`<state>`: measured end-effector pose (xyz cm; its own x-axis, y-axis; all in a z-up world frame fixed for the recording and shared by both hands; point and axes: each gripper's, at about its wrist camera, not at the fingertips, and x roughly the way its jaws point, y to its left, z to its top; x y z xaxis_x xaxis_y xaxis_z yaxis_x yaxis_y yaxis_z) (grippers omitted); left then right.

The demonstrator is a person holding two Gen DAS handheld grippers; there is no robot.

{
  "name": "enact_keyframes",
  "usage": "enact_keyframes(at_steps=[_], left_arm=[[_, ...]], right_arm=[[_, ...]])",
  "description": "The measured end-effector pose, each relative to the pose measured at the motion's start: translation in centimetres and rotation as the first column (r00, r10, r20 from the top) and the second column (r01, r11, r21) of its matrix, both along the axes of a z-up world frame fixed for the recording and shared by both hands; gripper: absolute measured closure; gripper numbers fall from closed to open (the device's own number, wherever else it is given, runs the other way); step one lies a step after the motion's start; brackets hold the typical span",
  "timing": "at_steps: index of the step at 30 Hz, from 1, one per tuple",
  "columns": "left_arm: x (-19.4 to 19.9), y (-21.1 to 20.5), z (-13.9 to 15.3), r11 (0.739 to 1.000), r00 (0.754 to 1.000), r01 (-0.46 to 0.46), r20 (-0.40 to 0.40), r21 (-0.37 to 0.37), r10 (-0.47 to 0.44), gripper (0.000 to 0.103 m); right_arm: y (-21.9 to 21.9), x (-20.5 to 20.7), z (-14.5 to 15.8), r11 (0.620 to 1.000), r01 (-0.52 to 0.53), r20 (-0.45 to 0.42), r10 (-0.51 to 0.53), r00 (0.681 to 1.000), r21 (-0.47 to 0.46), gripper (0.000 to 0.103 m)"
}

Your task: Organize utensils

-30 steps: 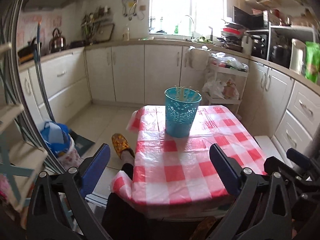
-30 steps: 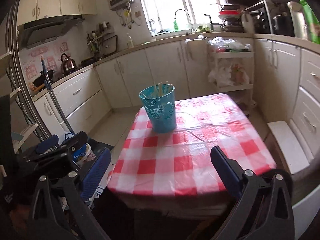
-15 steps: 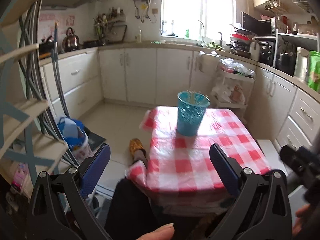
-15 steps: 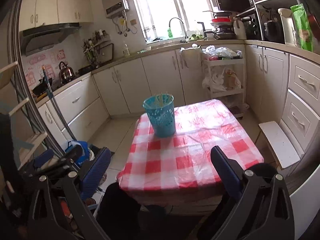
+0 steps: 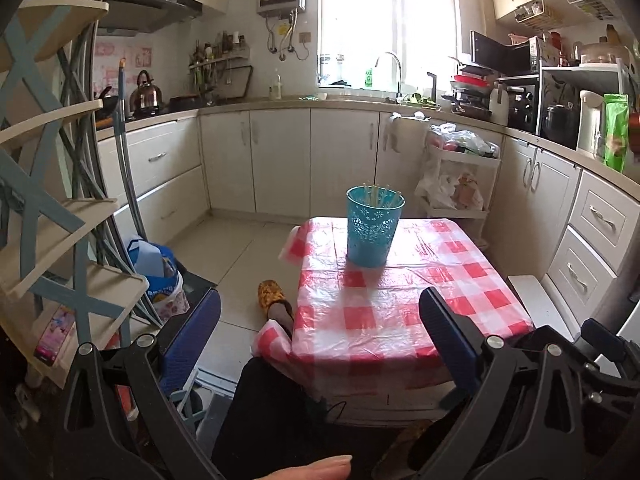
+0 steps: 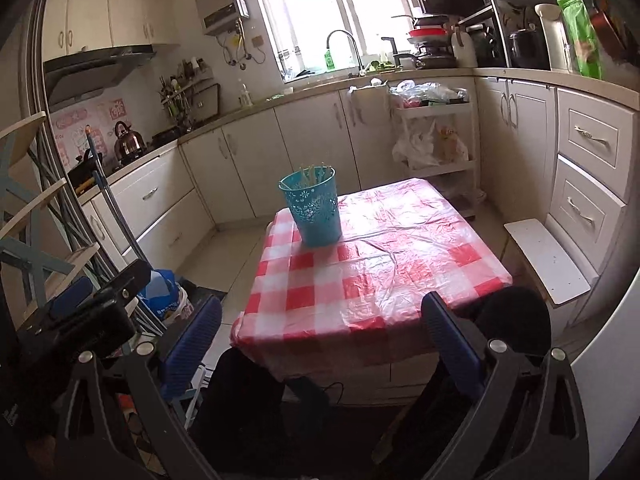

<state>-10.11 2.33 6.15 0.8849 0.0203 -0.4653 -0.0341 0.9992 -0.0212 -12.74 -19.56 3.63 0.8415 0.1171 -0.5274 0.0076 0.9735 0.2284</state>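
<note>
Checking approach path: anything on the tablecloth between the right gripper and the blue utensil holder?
Nothing: in the right wrist view only bare checkered tablecloth lies between the open right gripper and the blue utensil holder.

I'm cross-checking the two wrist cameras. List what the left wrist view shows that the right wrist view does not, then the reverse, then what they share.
Only the left wrist view shows the yellow slipper on the floor beside the table and a fingertip at the bottom edge.

Only the right wrist view shows the whole white stool at the table's right, and the left gripper's body at its lower left.

Both show the teal holder with chopsticks upright on the checkered tablecloth, the kettle, and open, empty jaws: left gripper, right gripper.
</note>
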Motion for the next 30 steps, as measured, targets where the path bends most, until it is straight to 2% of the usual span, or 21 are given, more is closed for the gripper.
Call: enact_keyframes(at_steps=[10, 25, 30], left_arm=[[-0.8, -0.4, 0.2, 1.000, 1.000, 0.007, -0.002, -0.010, -0.007, 0.008], [-0.5, -0.6, -0.4, 1.000, 0.999, 0.026, -0.034, -0.010, -0.027, 0.008], [-0.3, -0.3, -0.7, 0.998, 0.997, 0.047, -0.053, -0.040, -0.049, 0.008]], right_arm=[[0.3, -1.3, 1.0, 0.999, -0.011, 0.041, 0.013, 0.999, -0.039, 0.007], [0.6, -1.2, 0.6, 0.998, -0.026, 0.021, 0.028, 0.999, -0.051, 0.007], [0.6, -1.2, 0.5, 0.998, -0.026, 0.021, 0.027, 0.999, -0.052, 0.007]])
